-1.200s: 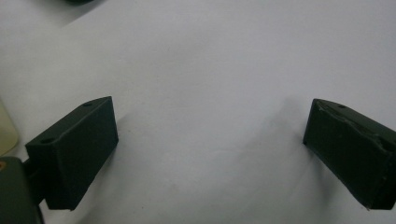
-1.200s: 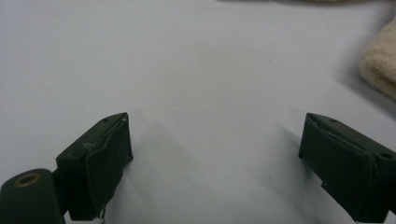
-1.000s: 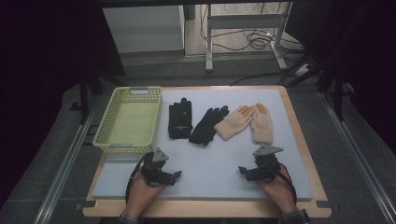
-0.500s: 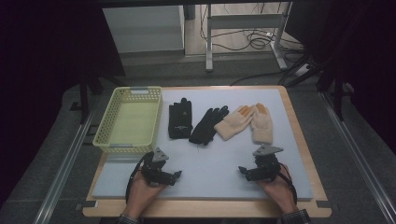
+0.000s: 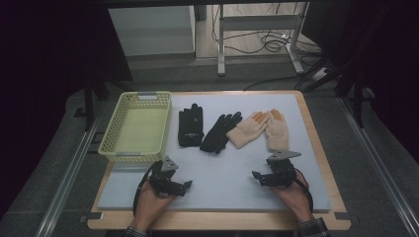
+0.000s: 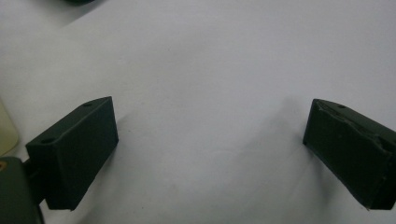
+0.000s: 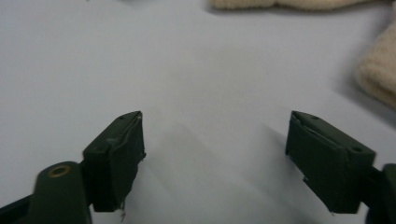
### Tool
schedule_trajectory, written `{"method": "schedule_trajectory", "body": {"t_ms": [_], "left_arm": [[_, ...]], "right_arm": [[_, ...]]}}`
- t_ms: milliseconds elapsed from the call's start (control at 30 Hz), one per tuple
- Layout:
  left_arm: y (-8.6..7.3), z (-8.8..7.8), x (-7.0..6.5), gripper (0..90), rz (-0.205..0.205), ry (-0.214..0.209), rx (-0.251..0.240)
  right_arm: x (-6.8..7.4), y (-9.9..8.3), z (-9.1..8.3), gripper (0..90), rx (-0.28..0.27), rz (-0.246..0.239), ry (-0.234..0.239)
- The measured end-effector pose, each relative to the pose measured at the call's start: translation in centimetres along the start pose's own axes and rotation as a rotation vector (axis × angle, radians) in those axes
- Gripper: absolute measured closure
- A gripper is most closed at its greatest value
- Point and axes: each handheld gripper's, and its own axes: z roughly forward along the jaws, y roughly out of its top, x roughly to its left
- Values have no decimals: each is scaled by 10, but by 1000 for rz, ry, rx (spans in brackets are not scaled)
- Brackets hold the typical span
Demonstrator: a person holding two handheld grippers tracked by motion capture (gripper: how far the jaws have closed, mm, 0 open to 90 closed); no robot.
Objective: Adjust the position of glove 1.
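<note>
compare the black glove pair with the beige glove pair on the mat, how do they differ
The black gloves are dark and sit mid-mat, nearer the yellow basket; the beige gloves are pale with orange fingertips and sit further right, nearer the right gripper. The black pair lie side by side, barely touching; the beige pair overlap near the fingers. Both pairs lie flat, fingers pointing away from the person, untouched.

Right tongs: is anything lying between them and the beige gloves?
Nothing visible. The right tongs stand open over bare mat, their jaws just closing a little with nothing between them; the beige gloves lie just beyond.
</note>
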Motion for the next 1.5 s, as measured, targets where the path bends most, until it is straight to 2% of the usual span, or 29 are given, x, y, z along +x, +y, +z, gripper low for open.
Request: {"method": "schedule_trajectory", "body": {"t_ms": [33,67,100,133,233,400,433,500,567,633,667,700,733,800,833,867,1033,1067,1100,1133,1167,1200,1233,1333,1367,1400,1433,1467,1500], "left_arm": [[0,0,0,31,0,0,0],[0,0,0,31,0,0,0],[0,0,0,31,0,0,0],[0,0,0,31,-1,0,-1],[0,0,0,31,-2,0,-1],[0,0,0,32,-2,0,-1],[0,0,0,32,-5,0,-4],[0,0,0,32,-5,0,-4],[0,0,0,32,-4,0,-4],[0,0,0,32,-2,0,-1],[0,0,0,32,-2,0,-2],[0,0,0,32,-2,0,-2],[0,0,0,32,-2,0,-2],[0,0,0,32,-2,0,-2],[0,0,0,32,-3,1,-3],[0,0,0,32,-3,1,-3],[0,0,0,32,0,1,0],[0,0,0,32,0,1,0],[0,0,0,32,0,1,0],[0,0,0,32,-1,1,0],[0,0,0,32,-1,1,0],[0,0,0,31,-1,0,0],[0,0,0,31,-3,0,-2],[0,0,0,32,-3,-1,-2],[0,0,0,31,-6,-1,-5],[0,0,0,32,-5,0,-5],[0,0,0,32,-5,0,-5],[0,0,0,32,-5,0,-5],[0,0,0,32,-5,0,-5]], "right_arm": [[0,0,0,261,0,0,0],[1,5,1,302,1,-7,8],[1,5,1,302,1,-7,8],[2,11,3,360,1,-14,12],[2,17,6,400,-4,-15,19],[4,36,16,500,-16,-42,34],[4,45,20,520,-23,-42,45],[4,50,22,528,-26,-44,48],[5,65,29,539,-37,-48,53],[5,71,32,539,-36,-50,53],[6,83,38,533,-38,-55,53],[6,83,38,533,-38,-55,53],[6,95,44,500,-47,-56,45],[6,102,48,482,-49,-52,47],[7,114,56,453,-54,-43,44],[7,114,56,453,-54,-43,44],[7,140,79,339,-48,-27,19],[7,147,90,294,-38,-17,4],[7,147,90,294,-38,-17,4],[7,153,102,256,-32,2,-11],[7,153,102,256,-32,2,-11],[7,156,114,236,-21,16,-25],[7,156,114,236,-21,16,-25],[9,156,134,229,24,1,-65],[10,154,141,236,48,-15,-73],[15,150,152,320,103,-72,-132],[15,150,152,320,103,-72,-132],[17,147,153,424,93,-68,-115],[16,146,153,472,92,-51,-106]]}}
